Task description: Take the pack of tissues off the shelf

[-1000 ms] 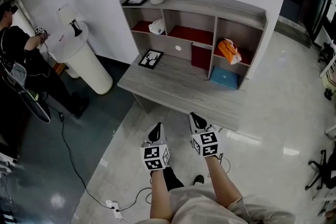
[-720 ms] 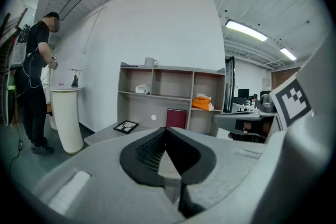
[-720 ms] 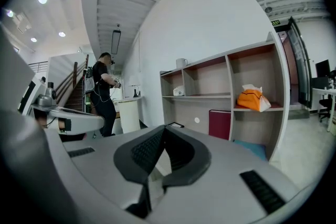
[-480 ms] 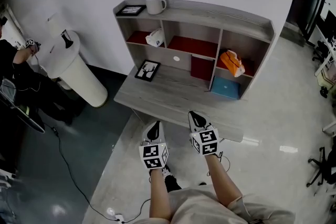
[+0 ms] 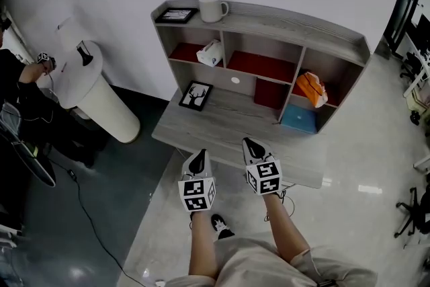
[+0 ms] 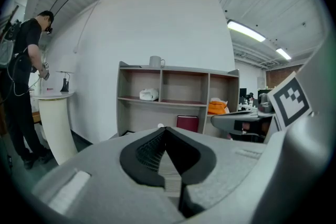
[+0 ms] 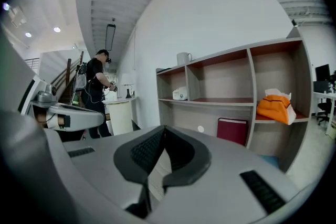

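An orange pack of tissues [image 5: 312, 89] with white tissue poking out lies in the right compartment of the grey shelf unit [image 5: 289, 18]. A white pack [image 5: 211, 52] sits in the upper left compartment. Both also show in the left gripper view, orange pack [image 6: 217, 107] and white pack [image 6: 148, 94], and in the right gripper view, orange pack [image 7: 276, 105] and white pack [image 7: 180, 93]. My left gripper [image 5: 199, 156] and right gripper [image 5: 252, 146] hover side by side at the desk's front edge, well short of the shelf. Both are shut and hold nothing.
A white mug [image 5: 213, 8] and a small frame [image 5: 176, 14] stand on the shelf top. A deer picture [image 5: 195, 95], a red book [image 5: 272, 94] and a blue book [image 5: 299, 119] are on the desk. A white pedestal [image 5: 94, 87] and a person [image 5: 27, 77] are at the left.
The shelf and desk have shifted right and slightly nearer in the head view. Both grippers stay shut and side by side, now at the desk's front edge.
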Tool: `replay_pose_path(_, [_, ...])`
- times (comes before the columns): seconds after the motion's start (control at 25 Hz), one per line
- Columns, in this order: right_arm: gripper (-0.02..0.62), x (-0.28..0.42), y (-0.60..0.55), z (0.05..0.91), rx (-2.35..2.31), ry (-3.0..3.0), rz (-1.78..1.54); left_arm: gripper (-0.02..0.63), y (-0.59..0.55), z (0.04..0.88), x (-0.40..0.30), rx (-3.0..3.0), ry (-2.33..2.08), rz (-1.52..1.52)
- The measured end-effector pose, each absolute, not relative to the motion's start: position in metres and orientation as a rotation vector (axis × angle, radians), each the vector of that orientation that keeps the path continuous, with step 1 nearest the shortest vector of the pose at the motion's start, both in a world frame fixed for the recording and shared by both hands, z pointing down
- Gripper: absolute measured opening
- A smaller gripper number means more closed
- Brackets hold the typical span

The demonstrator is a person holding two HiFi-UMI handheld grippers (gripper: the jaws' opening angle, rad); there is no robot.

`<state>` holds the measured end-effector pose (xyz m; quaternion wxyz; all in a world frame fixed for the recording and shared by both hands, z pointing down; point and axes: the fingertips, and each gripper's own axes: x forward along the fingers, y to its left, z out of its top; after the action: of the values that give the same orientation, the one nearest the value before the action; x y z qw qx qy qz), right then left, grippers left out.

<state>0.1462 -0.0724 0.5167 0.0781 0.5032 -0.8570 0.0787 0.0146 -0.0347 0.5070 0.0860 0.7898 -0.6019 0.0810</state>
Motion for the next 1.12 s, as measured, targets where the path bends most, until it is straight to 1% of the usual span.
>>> replay_pose_path(0.4, [0.015, 0.097, -0.107, 0.528, 1.575, -2.522, 0.274, 0.008, -0.072, 0.517, -0.042, 2.381, -1.732, 0.270])
replay_pose_path(0.8, [0.015, 0.071, -0.118, 0.550, 1.654, -2.429, 0.313, 0.008, -0.084, 0.537, -0.096, 2.379, -1.673, 0.275])
replay_pose_path(1.12, [0.016, 0.057, -0.122, 0.558, 1.631, -2.408, 0.301, 0.008, -0.086, 0.548, -0.112, 2.354, -1.668, 0.250])
